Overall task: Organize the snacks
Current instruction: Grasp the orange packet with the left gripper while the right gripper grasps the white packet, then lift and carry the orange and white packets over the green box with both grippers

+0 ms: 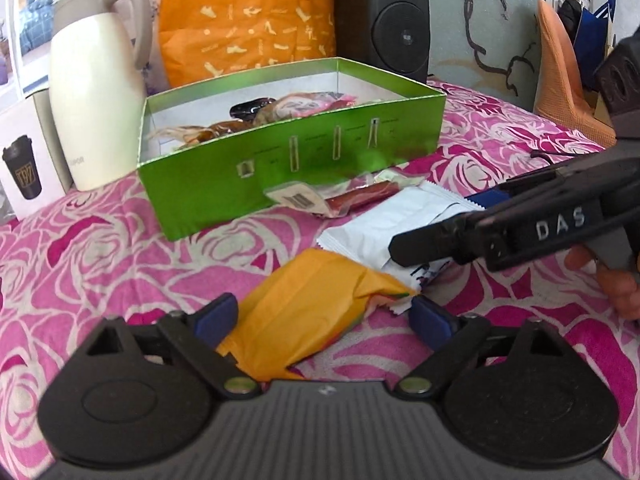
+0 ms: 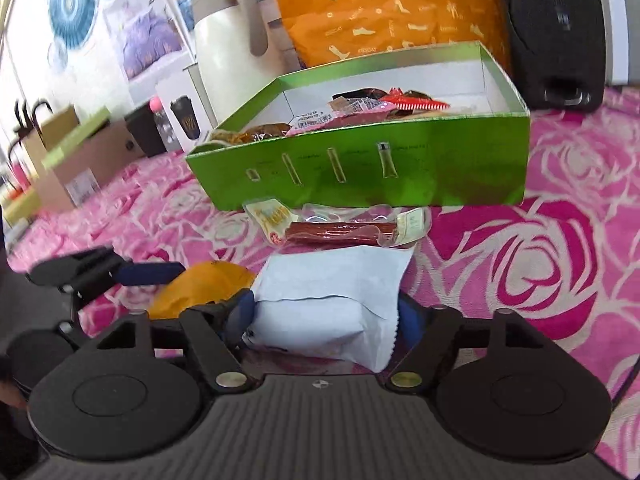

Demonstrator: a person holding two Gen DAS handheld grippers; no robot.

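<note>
Between our left jaws (image 1: 322, 318), spread wide with both pads clear of it, lies a yellow snack packet (image 1: 308, 312), straddled for what looks like a pickup. Our right jaws (image 2: 324, 318) bracket a white snack pouch (image 2: 336, 296), pads at its sides; whether they press it yet we cannot tell. Just past the white pouch, ahead of the right jaws, a clear-wrapped sausage stick (image 2: 340, 232) lies along the foot of the green box (image 2: 360, 168). The box stands open-topped beyond both jaws, already holding several wrapped snacks, so its near wall is the edge each lift must clear. Open floral-clothed worktop (image 2: 540, 260) spreads right of the right jaws; a cream flask (image 1: 96, 92) and black speaker (image 1: 382, 20) crowd the space behind the box.
</note>
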